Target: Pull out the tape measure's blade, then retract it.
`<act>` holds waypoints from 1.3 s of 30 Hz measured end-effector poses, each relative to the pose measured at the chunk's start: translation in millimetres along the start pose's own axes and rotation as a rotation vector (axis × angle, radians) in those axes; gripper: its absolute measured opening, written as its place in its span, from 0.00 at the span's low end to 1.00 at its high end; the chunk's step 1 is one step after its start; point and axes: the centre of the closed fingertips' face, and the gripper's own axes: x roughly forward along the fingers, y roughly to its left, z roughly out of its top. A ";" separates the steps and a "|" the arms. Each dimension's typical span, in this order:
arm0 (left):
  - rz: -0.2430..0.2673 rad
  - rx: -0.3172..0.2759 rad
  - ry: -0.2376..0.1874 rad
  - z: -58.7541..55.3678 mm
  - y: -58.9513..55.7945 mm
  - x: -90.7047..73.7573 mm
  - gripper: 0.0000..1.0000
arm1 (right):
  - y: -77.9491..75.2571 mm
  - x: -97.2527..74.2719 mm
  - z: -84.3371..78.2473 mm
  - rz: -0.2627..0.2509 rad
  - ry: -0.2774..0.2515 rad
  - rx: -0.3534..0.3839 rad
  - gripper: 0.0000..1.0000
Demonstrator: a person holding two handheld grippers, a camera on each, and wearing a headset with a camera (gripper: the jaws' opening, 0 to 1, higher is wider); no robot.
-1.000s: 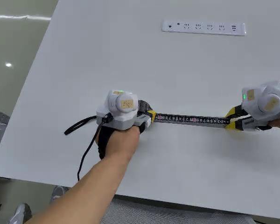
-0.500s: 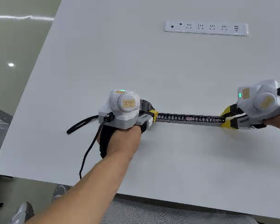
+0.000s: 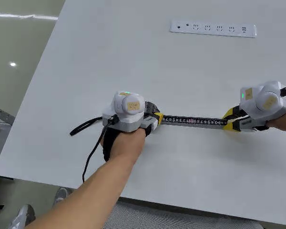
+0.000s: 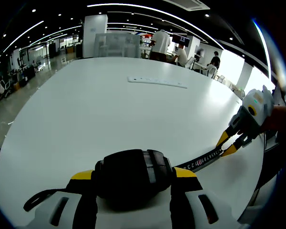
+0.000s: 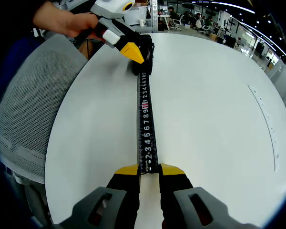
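Right gripper view looks along the right gripper [image 5: 148, 170], whose yellow-tipped jaws are almost closed and pinch the free end of the blade [image 5: 146, 114] between them. From those jaws the black blade with its white numbers runs straight ahead, low over the white counter [image 5: 205, 95], to the tape measure [image 5: 144, 61] at its far end. The black tape measure sits clamped between the jaws of the left gripper [image 4: 133, 175], which are parted just wide enough to take its body and press on both its sides. In the left gripper view it rests on the counter right at the jaw tips, and the blade leaves it to the right of the jaws, towards the other gripper. In the head view the two grippers are well apart over the near part of the counter, with the blade stretched between them. A black cable [image 3: 89, 150] trails behind the left gripper. Far beyond the jaws, across the counter, lies a white power strip [image 3: 213, 28]. A grey mesh chair back [image 5: 28, 119] stands left of the right jaws, off the counter's edge.
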 end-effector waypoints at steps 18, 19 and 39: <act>-0.015 -0.013 -0.007 0.2 -0.8 -0.6 0.57 | 0.6 6.0 13.7 0.010 -0.026 0.000 0.11; -0.016 -0.014 -0.008 0.2 -1.0 -0.7 0.57 | 0.5 6.4 14.5 0.010 -0.029 0.000 0.11; -0.026 -0.017 -0.009 0.4 -0.1 -0.7 0.57 | 2.3 19.7 38.6 0.020 -0.063 -0.011 0.11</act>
